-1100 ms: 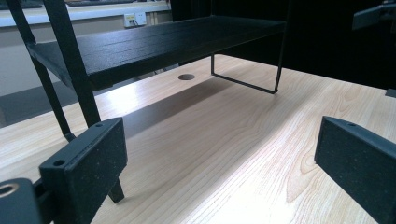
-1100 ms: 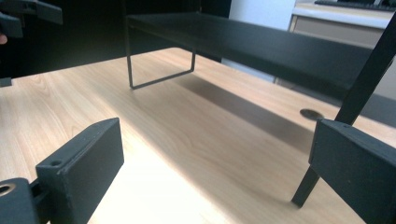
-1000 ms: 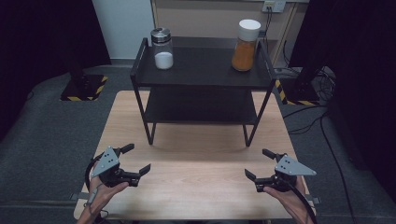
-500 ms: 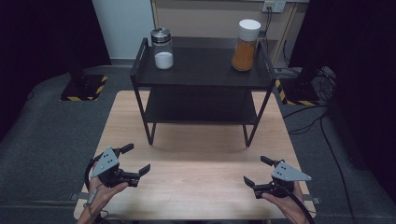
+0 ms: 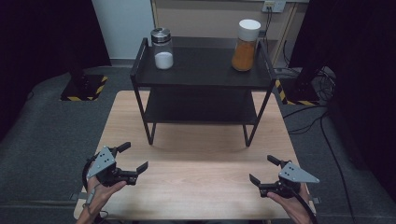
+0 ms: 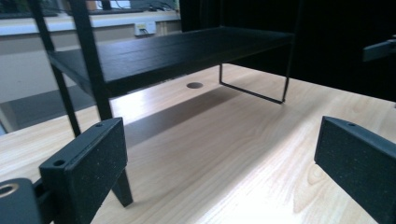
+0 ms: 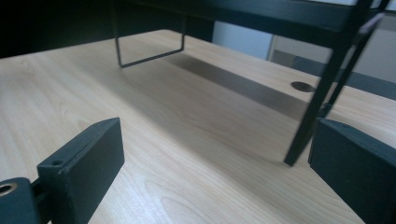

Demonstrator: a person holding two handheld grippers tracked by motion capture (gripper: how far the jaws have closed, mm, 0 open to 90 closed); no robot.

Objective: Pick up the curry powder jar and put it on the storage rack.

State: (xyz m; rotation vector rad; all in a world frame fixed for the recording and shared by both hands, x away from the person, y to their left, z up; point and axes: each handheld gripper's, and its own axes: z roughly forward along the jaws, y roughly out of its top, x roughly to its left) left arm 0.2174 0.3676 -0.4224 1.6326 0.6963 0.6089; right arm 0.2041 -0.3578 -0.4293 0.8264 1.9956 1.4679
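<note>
- Resting low over the near edge of the wooden table (image 5: 201, 154), the left gripper (image 5: 132, 156) and right gripper (image 5: 267, 169) sit well apart, each held in a hand, jaws spread wide and empty.
- Both point toward the black two-tier shelf (image 5: 201, 74) standing at the table's far half.
- On its top tier, a jar of white powder (image 5: 161, 48) stands at left, an orange-filled jar (image 5: 245, 45) at right.
- Shelf legs stand between the grippers and the lower tier.

The black two-jaw left gripper (image 5: 135, 156) and black two-jaw right gripper (image 5: 265, 171) are held low, apart, fingers (image 6: 88, 161) spread wide, nothing gripped.
</note>
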